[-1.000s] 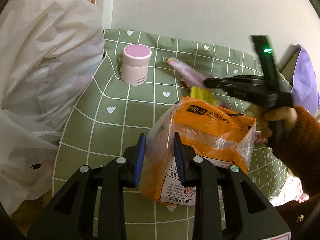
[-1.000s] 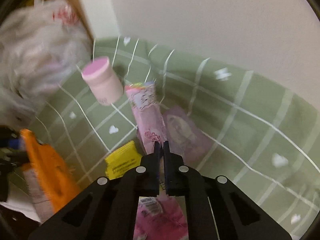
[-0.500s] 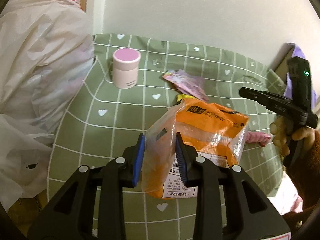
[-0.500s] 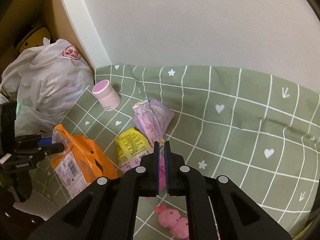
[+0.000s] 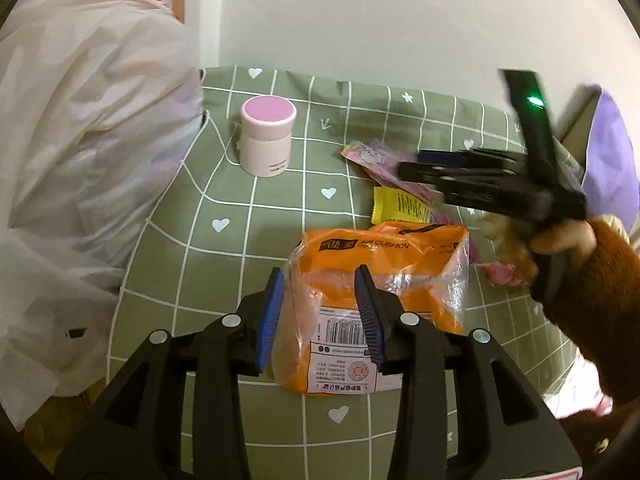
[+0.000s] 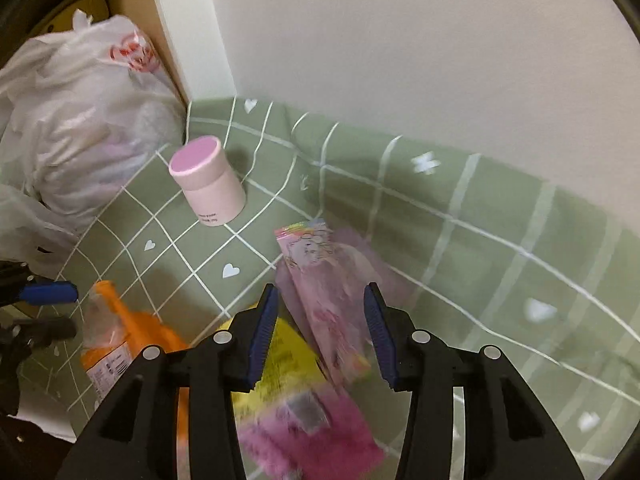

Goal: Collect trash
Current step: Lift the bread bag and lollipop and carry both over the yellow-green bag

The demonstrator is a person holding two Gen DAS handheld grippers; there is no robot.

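An orange air-cushion bag lies on the green checked cloth. My left gripper has a fold of the bag between its blue pads; the jaws are opening and the plastic still touches both pads. The right gripper hovers with its jaws opening over a long pink wrapper, a yellow packet and a blurred magenta wrapper. Nothing is pressed between its pads. From the left wrist, the right gripper reaches in over the pink wrapper and yellow packet.
A pink jar stands upright at the back left of the cloth. A big white plastic bag bulges against the cloth's left edge. The wall closes off the back. A hand in a brown sleeve holds the right gripper beside something purple.
The right gripper has gone from shut to open and has dropped back close over the wrappers. The left jaws stand slightly wider around the orange bag.
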